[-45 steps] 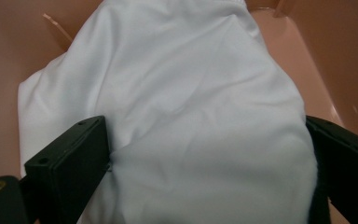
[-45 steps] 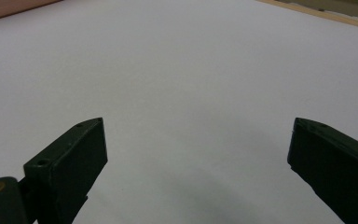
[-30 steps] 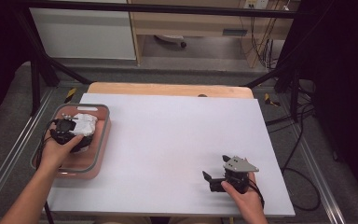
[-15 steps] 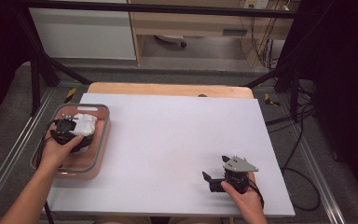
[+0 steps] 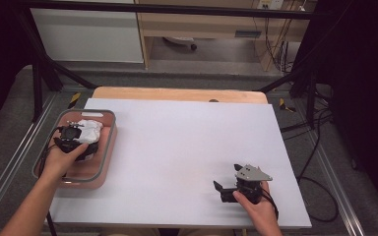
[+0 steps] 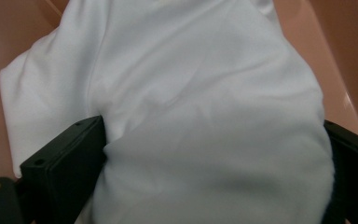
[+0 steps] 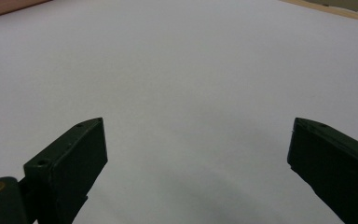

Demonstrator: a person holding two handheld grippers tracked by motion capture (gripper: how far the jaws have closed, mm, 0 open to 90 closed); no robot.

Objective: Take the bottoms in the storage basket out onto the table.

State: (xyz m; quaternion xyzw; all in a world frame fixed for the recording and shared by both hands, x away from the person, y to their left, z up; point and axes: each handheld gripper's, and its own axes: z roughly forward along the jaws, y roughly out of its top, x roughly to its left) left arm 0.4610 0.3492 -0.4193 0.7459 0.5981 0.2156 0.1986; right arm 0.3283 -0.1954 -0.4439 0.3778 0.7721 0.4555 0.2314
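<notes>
The crumpled white cloth (image 6: 200,116) lies in the pink plastic tub with a grey rim (image 5: 109,142) at the table's (image 5: 187,147) left edge. Our left tongs (image 6: 214,154) straddle it, jaws wide and pressing its folds. Our right tongs (image 7: 198,154) gape wide over bare white table.

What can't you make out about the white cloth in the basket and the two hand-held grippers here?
- What kind of item the white cloth is: the left gripper view cuts it off at top and bottom.
- Whether the left hand-held gripper really pinches it: cloth bulges between the wide jaws.
- The basket floor: in the high view, hand and cloth cover it.
- The right hand-held gripper jaws: small in the high view.
</notes>
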